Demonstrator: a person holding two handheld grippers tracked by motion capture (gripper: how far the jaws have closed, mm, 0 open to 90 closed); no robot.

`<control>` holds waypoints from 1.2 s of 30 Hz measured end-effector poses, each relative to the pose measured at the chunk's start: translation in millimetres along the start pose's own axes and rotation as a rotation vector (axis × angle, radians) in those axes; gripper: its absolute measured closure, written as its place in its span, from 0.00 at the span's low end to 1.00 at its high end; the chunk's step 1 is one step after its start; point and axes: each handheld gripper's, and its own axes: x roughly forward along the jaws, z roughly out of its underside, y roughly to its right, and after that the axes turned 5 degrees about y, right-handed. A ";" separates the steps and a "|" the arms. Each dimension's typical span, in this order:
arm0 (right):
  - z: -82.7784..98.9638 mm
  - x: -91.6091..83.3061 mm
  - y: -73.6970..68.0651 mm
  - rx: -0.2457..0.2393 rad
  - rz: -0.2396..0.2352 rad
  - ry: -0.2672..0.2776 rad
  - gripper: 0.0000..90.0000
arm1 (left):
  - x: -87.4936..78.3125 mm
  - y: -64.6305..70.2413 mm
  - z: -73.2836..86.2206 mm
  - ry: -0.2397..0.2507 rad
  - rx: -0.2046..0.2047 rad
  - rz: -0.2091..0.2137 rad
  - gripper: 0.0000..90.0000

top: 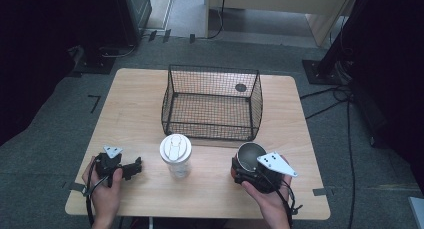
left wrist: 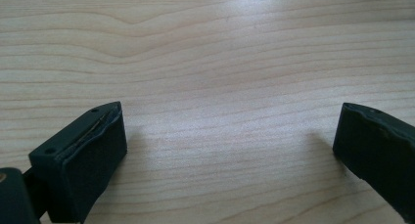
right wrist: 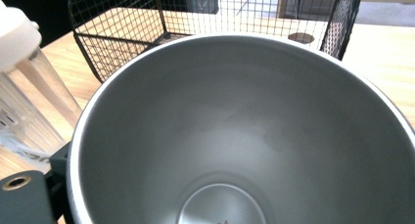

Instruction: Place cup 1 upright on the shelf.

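Since the right gripper (top: 248,170) grasps the round brushed-steel cup (top: 250,156) by its body, mouth up, at the near right of the pale wooden table (top: 135,89), it looks ready to go into the black wire mesh basket (top: 212,105) just behind. A clear plastic tumbler with white lid (top: 176,155) stands to its left, apart. The left gripper (top: 131,168) rests idle, jaws wide, nothing between. The cup hides the right jaws' pads; the cup's outside is unseen.
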 end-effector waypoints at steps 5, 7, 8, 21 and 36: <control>-4.8 1.4 -1.9 0.003 -0.009 0.008 0.08 | 0.0 0.0 0.0 0.000 0.000 0.000 0.00; -8.3 2.6 -3.4 0.001 -0.009 0.014 0.08 | 0.0 0.0 0.0 0.000 0.000 0.000 0.00; -9.5 3.0 -3.8 -0.001 -0.010 0.017 0.08 | 0.0 0.0 0.0 0.000 0.000 0.000 0.00; -30.7 7.5 -10.6 -0.028 -0.021 0.047 0.08 | 0.0 0.0 0.0 0.000 0.000 0.000 0.00; -54.8 18.3 -18.3 -0.053 -0.023 0.106 0.08 | -0.1 0.0 -0.1 -0.002 0.000 0.000 0.00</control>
